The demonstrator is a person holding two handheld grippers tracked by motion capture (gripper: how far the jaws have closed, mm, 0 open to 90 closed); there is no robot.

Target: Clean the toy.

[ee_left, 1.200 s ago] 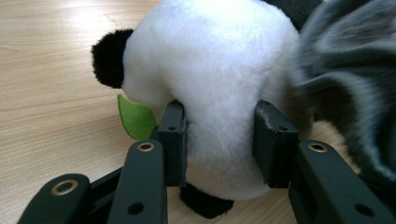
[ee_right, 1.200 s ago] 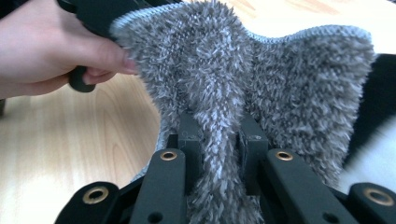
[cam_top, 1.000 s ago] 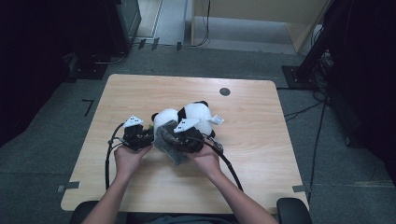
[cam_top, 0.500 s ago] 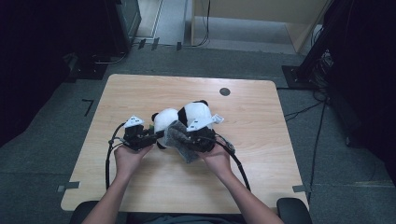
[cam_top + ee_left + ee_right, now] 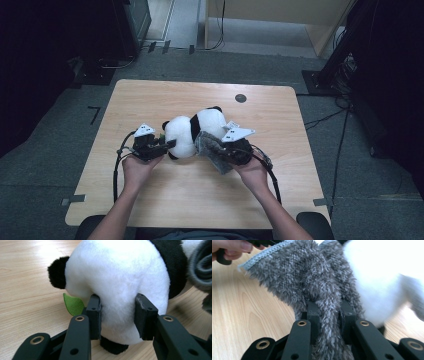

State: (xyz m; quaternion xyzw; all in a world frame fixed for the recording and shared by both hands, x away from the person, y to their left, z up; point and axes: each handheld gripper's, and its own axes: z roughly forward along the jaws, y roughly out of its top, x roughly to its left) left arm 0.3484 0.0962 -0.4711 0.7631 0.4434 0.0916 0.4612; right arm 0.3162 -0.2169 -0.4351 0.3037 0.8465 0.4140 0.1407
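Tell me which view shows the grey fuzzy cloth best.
The right gripper view: the grey cloth is close up, its pile and stitched edge clear, pinched in the right gripper. The high view shows it small, beside the panda plush. The left gripper view catches a blurred bit at the right edge.

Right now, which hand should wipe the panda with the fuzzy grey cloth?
Probably the right. Its gripper already pinches the grey cloth between its fingers, right beside the panda. The left gripper is busy squeezing the panda's white body, holding it steady on the table.
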